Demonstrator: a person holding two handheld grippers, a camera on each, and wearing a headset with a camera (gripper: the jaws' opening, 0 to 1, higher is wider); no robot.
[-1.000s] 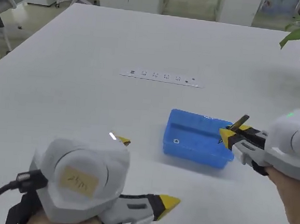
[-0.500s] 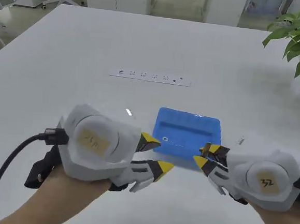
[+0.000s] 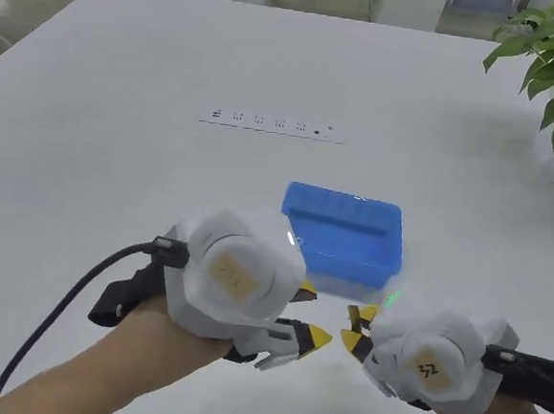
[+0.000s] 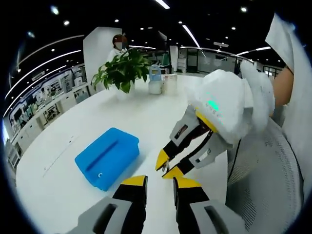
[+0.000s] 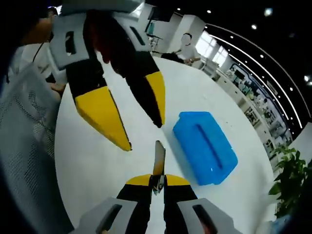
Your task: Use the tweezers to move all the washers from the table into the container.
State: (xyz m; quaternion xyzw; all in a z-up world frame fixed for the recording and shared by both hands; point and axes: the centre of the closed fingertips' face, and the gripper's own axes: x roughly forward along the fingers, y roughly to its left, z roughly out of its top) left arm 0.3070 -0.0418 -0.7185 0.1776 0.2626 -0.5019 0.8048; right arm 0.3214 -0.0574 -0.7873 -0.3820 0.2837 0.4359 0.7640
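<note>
The blue container (image 3: 344, 233) stands at mid-table; it also lies in the left gripper view (image 4: 106, 157) and the right gripper view (image 5: 204, 145). A small washer (image 5: 213, 169) rests inside it, near one end (image 4: 100, 175). My left gripper (image 3: 309, 314) is open, just in front of the container, with nothing between its jaws (image 4: 160, 183). My right gripper (image 3: 353, 326) is shut on thin metal tweezers (image 5: 159, 157) that stick out forward. The two grippers' tips nearly meet, a little above the table.
A white power strip (image 3: 271, 124) lies beyond the container. A potted plant (image 3: 552, 66) stands at the far right edge, with a white jug (image 4: 155, 83) near it. A black cable (image 3: 68, 306) trails from the left gripper. A mesh chair (image 4: 273, 170) is behind.
Both grippers have drawn back toward me and closer together. The right one left the container's right side for its near side, with the tweezers still held.
</note>
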